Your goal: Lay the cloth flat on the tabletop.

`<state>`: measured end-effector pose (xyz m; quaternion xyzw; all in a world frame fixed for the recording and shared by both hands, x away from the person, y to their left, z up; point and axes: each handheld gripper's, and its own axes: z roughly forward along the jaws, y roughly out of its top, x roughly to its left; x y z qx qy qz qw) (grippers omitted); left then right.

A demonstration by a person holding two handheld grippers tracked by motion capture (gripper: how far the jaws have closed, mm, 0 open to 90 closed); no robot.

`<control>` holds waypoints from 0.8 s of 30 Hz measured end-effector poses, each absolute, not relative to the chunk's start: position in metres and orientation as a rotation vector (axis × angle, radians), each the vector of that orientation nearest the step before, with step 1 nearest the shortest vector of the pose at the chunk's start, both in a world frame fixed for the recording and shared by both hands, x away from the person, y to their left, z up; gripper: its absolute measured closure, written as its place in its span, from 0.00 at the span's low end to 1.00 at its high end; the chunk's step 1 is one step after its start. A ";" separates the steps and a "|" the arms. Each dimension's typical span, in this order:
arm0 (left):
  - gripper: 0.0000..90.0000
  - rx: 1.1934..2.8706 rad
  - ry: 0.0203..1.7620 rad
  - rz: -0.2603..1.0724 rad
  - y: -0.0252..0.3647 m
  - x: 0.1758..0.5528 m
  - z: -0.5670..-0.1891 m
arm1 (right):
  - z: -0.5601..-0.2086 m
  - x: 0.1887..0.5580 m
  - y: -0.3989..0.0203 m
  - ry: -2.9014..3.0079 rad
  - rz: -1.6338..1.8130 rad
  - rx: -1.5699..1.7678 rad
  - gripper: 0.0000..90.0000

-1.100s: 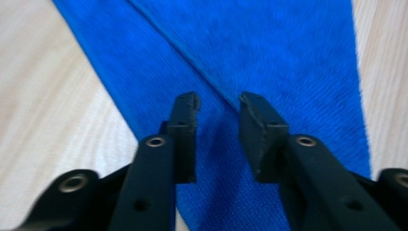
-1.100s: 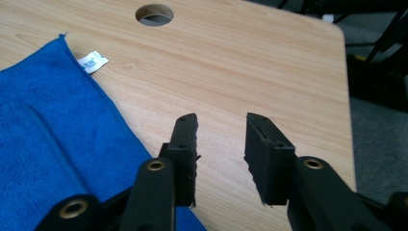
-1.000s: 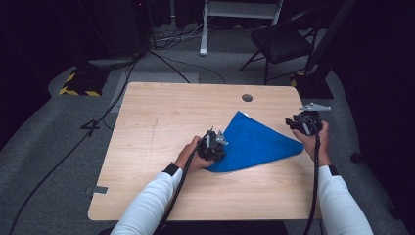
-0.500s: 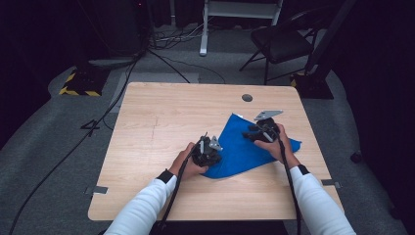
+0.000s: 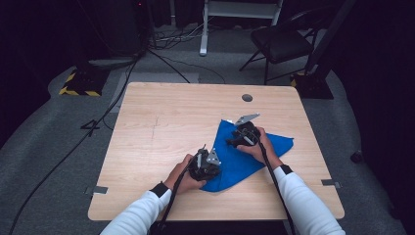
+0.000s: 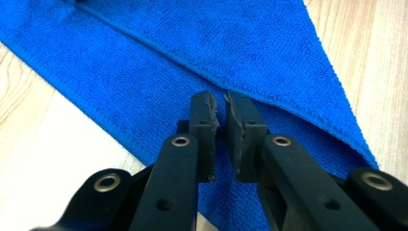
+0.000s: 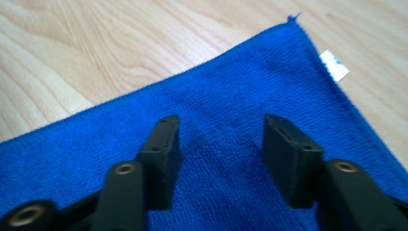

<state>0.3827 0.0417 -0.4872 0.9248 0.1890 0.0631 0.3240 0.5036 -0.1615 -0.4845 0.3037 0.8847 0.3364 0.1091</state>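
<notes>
A blue cloth lies folded into a rough triangle on the right half of the wooden table. My left gripper rests low over the cloth's near left part. In the left gripper view the cloth shows a folded edge just ahead of the left gripper. Its pads have just opened to a narrow gap with nothing between them. My right gripper hovers over the cloth's far corner. In the right gripper view the right gripper has just been widening over the cloth, near a white tag.
A small round grommet sits near the table's far edge. A dark chair and cables lie on the floor beyond the table. Bare wood spreads over the table's left half.
My right hand has swung left from the table's right edge and come down over the cloth's far corner. My left hand has drawn toward the near edge along the cloth.
</notes>
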 end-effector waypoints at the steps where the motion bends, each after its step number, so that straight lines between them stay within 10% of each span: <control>1: 0.91 2.428 0.494 0.169 0.042 0.382 -0.487 | -0.485 0.504 -0.160 2.610 0.974 0.882 0.60; 11: 0.90 2.425 0.494 0.178 0.042 0.381 -0.487 | -0.475 0.494 -0.163 2.592 0.977 0.807 1.00; 18: 0.90 2.419 0.498 0.173 0.042 0.382 -0.488 | -0.463 0.481 -0.176 2.603 0.994 0.729 1.00; 24: 0.88 2.416 0.489 0.160 0.042 0.379 -0.488 | -0.473 0.474 -0.164 2.613 0.991 0.802 0.65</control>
